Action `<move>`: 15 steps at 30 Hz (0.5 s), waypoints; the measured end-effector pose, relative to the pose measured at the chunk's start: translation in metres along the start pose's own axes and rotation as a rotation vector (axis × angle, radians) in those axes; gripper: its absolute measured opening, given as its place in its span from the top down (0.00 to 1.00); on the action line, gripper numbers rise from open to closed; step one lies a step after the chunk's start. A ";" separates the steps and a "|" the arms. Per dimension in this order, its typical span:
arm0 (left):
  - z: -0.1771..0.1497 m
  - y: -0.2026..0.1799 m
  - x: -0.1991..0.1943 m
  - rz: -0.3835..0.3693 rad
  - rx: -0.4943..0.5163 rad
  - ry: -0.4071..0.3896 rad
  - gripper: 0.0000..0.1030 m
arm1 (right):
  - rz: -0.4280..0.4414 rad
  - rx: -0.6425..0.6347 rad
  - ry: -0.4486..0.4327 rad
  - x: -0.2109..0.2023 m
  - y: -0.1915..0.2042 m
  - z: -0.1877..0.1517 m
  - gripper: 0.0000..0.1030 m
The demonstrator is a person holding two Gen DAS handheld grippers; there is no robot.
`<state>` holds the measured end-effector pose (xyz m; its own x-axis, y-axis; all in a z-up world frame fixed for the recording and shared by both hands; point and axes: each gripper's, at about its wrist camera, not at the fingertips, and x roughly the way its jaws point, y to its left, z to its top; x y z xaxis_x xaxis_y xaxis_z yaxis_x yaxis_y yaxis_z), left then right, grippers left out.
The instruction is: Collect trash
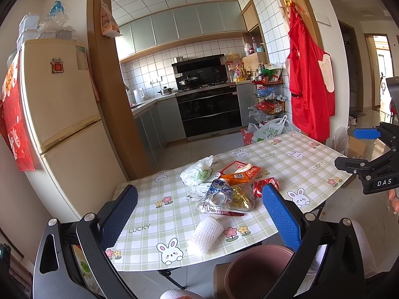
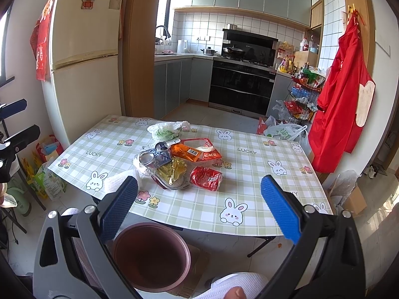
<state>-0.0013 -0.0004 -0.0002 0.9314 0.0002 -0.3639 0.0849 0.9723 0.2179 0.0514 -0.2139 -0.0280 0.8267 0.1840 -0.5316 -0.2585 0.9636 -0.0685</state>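
Observation:
A pile of trash lies mid-table: two crushed cans (image 1: pixel 219 191) (image 2: pixel 154 155), an orange wrapper (image 1: pixel 235 176) (image 2: pixel 185 152), a red tissue pack (image 1: pixel 245 168) (image 2: pixel 207 148), a gold wrapper (image 2: pixel 174 170), a crushed red can (image 2: pixel 206 178) (image 1: pixel 259 186), a white plastic bag (image 1: pixel 197 170) (image 2: pixel 165 129). A white foam net sleeve (image 1: pixel 205 233) lies near the front edge. A brown bin (image 1: pixel 254 269) (image 2: pixel 149 254) stands on the floor below the table's front edge. My left gripper (image 1: pixel 199 219) and right gripper (image 2: pixel 199 204) are open, empty, above the front edge.
The checked rabbit tablecloth (image 2: pixel 249 179) covers a folding table. A fridge (image 1: pixel 62 114) stands left, red aprons (image 2: pixel 341 94) hang right. Bags (image 2: pixel 284 132) and a wire rack (image 2: pixel 304 92) sit beyond the table. A cardboard box (image 2: pixel 354 199) is at the right.

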 end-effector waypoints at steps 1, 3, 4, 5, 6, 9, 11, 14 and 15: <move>0.000 0.000 0.000 0.001 0.000 0.001 0.05 | 0.000 0.000 0.001 0.000 0.000 0.000 0.05; -0.001 0.001 0.001 0.000 -0.005 0.005 0.05 | 0.000 0.001 0.001 0.001 0.000 0.000 0.05; -0.003 0.000 0.002 -0.001 -0.009 0.008 0.05 | 0.000 0.002 0.003 0.002 0.000 0.000 0.05; -0.004 0.001 0.005 -0.003 -0.013 0.014 0.05 | 0.001 0.004 0.005 0.003 0.000 -0.001 0.05; -0.006 0.001 0.007 -0.003 -0.013 0.025 0.05 | 0.002 0.005 0.009 0.005 0.000 -0.002 0.05; -0.014 0.003 0.018 0.006 -0.017 0.072 0.05 | 0.007 0.012 0.025 0.012 0.000 -0.006 0.05; -0.020 0.008 0.025 -0.005 -0.045 0.089 0.05 | 0.009 0.028 0.044 0.020 -0.002 -0.010 0.05; -0.031 0.017 0.035 -0.028 -0.096 0.101 0.05 | 0.024 0.071 0.071 0.036 -0.007 -0.018 0.05; -0.036 0.020 0.039 -0.036 -0.107 0.104 0.05 | 0.031 0.091 0.076 0.042 -0.009 -0.021 0.05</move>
<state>0.0239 0.0271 -0.0426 0.8863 -0.0158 -0.4629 0.0738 0.9915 0.1074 0.0780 -0.2191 -0.0679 0.7777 0.2018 -0.5954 -0.2341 0.9719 0.0235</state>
